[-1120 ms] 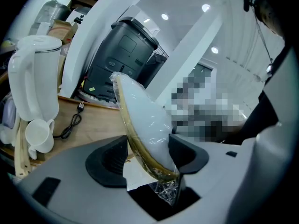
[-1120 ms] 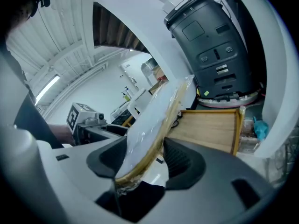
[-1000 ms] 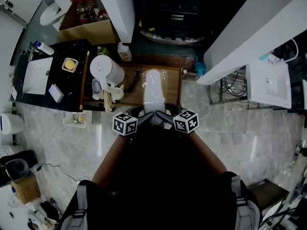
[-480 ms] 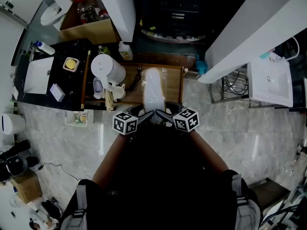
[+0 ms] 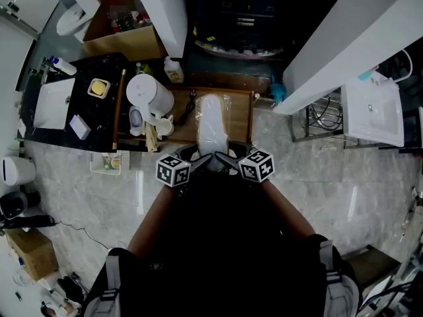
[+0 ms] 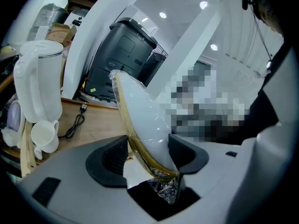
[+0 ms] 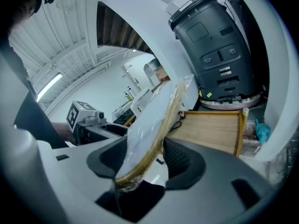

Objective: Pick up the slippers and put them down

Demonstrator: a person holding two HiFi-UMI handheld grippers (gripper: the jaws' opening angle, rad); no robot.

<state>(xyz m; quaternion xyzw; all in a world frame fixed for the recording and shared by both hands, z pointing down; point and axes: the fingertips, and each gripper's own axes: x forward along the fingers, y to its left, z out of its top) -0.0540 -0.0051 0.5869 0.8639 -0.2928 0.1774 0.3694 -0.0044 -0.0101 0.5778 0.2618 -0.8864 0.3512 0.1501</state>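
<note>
A pair of white slippers (image 5: 211,125) with tan soles, sealed in clear plastic, hangs tilted over the wooden tray table (image 5: 239,121). Both grippers hold its near end. In the left gripper view the package (image 6: 140,113) runs up between the jaws of my left gripper (image 6: 149,155), and both pads press on it. In the right gripper view my right gripper (image 7: 145,158) clamps the same package (image 7: 156,118) from the other side. In the head view the left gripper (image 5: 201,158) and the right gripper (image 5: 225,158) meet at the package's near tip.
A white kettle (image 5: 147,96), a white mug (image 5: 160,128) and a black power cord (image 5: 188,107) stand at the tray's left. A black machine (image 6: 122,50) is behind the tray. A dark counter with a basin (image 5: 53,103) lies left, a white sink (image 5: 371,111) right.
The grippers and the slippers have stayed where they were. Only dark objects on the floor at the far left edge have shifted.
</note>
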